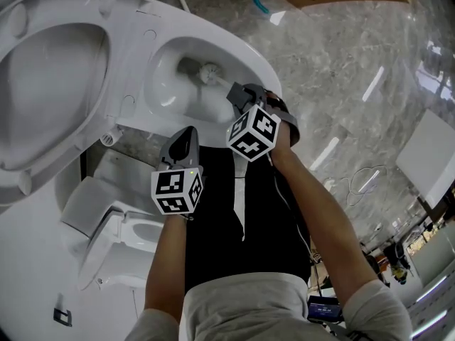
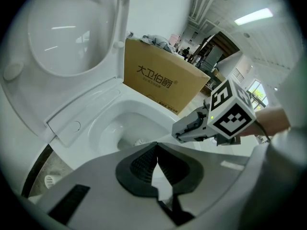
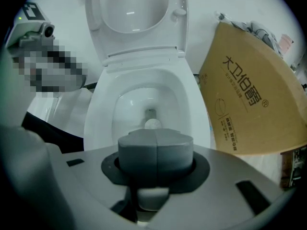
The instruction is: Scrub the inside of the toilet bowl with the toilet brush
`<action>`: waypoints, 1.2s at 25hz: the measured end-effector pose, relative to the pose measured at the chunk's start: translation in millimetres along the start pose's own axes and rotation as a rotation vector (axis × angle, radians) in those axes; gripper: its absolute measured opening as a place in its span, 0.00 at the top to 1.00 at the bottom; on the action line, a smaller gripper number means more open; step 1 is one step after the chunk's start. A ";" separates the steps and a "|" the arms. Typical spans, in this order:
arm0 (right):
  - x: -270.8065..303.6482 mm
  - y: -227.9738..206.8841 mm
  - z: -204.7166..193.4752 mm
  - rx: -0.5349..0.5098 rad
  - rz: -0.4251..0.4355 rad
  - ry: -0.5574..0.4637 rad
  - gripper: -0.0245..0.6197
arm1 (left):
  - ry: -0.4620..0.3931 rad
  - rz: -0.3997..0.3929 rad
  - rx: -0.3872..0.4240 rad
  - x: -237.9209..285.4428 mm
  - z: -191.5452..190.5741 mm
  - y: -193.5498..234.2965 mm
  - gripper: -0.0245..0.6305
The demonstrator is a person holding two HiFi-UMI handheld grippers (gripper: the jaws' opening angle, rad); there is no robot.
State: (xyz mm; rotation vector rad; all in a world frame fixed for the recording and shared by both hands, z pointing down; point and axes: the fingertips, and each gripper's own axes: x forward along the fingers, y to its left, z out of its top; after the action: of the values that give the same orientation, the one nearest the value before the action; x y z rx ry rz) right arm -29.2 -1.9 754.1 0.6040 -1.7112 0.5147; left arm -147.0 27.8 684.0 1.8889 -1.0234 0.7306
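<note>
A white toilet bowl (image 1: 213,30) stands open, with its lid (image 1: 50,98) raised on the left. The toilet brush's white bristle head (image 1: 211,72) is down inside the bowl near the drain. My right gripper (image 1: 238,91) hangs over the bowl's near rim, shut on the brush handle. In the right gripper view the brush head (image 3: 152,124) shows just past the closed jaws of the right gripper (image 3: 156,147). My left gripper (image 1: 186,135) hovers in front of the bowl, shut and empty. In the left gripper view, the left gripper (image 2: 154,150) points at the bowl and the brush head (image 2: 140,141).
A brown cardboard box (image 3: 254,95) stands right beside the toilet on the grey marble floor (image 1: 341,62). Another white toilet fixture (image 1: 121,240) sits at the lower left of the head view. A thin white cable (image 1: 355,183) lies on the floor to the right.
</note>
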 end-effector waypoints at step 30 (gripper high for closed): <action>-90.8 21.3 -33.0 0.243 0.100 -0.291 0.74 | -0.092 0.104 -0.049 -41.5 -18.5 -55.4 0.95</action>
State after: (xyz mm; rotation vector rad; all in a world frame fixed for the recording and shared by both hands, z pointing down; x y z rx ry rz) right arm -2.1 46.2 672.0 0.8010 -1.9769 0.7410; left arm -121.4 76.5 638.0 1.8527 -1.1938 0.6767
